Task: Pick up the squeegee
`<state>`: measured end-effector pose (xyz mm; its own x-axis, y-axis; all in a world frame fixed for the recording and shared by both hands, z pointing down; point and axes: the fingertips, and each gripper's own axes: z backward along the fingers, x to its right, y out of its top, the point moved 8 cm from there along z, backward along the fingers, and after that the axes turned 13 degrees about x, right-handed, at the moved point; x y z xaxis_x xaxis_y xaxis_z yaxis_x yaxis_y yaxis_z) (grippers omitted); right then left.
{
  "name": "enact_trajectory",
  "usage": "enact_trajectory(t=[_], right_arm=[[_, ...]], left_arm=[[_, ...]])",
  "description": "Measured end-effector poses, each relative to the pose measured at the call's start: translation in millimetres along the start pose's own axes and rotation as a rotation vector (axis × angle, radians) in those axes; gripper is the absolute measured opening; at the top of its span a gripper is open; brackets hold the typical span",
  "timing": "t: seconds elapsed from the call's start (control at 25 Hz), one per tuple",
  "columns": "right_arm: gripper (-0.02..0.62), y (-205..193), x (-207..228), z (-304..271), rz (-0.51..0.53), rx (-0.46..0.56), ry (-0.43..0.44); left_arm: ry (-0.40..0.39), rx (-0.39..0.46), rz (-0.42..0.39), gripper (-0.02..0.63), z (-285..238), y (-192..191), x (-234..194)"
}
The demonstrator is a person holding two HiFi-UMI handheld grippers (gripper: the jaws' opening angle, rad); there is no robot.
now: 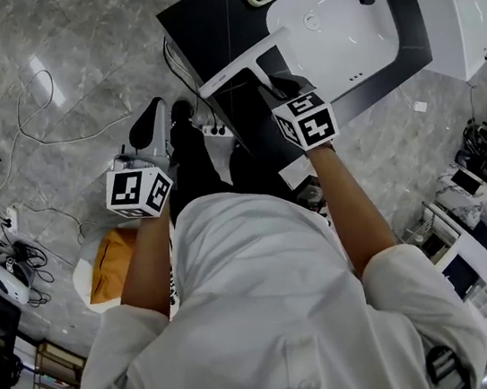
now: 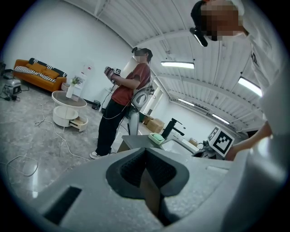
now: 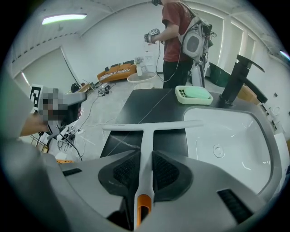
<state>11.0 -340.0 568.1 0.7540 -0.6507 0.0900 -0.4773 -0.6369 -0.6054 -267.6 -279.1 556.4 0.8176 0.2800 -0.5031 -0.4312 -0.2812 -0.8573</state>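
Observation:
The white squeegee [image 1: 237, 61] lies on the dark counter [image 1: 199, 19] with its long blade across the far end and its handle running back toward me. My right gripper [image 1: 269, 87] points steeply down at it. In the right gripper view the handle of the squeegee [image 3: 146, 140], white with an orange end, sits between the two dark pads, which press on it from both sides; my right gripper [image 3: 145, 170] is shut on it. My left gripper [image 1: 156, 110] hangs left of the counter over the floor, pads together and holding nothing, as the left gripper [image 2: 146, 156] also shows in its own view.
A white sink basin [image 1: 334, 12] is set in the counter right of the squeegee, with a black faucet [image 3: 235, 81] and a green soap dish [image 3: 194, 94] behind. Cables [image 1: 32, 112] and a power strip [image 1: 216, 131] lie on the floor. Another person [image 2: 122, 95] stands beyond the counter.

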Motion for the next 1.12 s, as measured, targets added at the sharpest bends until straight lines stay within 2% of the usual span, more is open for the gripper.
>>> enact_trajectory(t=[0.28, 0.48, 0.68, 0.84, 1.0, 1.12], right_arm=[[0.087, 6, 3, 17, 0.013, 0.075, 0.018], [0.087, 18, 6, 45, 0.026, 0.189, 0.031], [0.087, 39, 8, 91, 0.002, 0.374, 0.067], [0.087, 61, 17, 139, 0.006, 0.564, 0.064], [0.087, 70, 19, 205, 0.011, 0.721, 0.068], [0.087, 77, 23, 256, 0.034, 0.849, 0.066]], left_arm=[[0.025, 0.035, -0.025, 0.014, 13, 3, 20], [0.023, 0.067, -0.065, 0.014, 21, 13, 47], [0.011, 0.112, -0.131, 0.014, 28, 38, 77], [-0.037, 0.161, -0.208, 0.014, 22, 63, 109], [-0.067, 0.183, -0.214, 0.014, 30, 78, 155], [-0.104, 0.211, -0.250, 0.014, 30, 97, 191]])
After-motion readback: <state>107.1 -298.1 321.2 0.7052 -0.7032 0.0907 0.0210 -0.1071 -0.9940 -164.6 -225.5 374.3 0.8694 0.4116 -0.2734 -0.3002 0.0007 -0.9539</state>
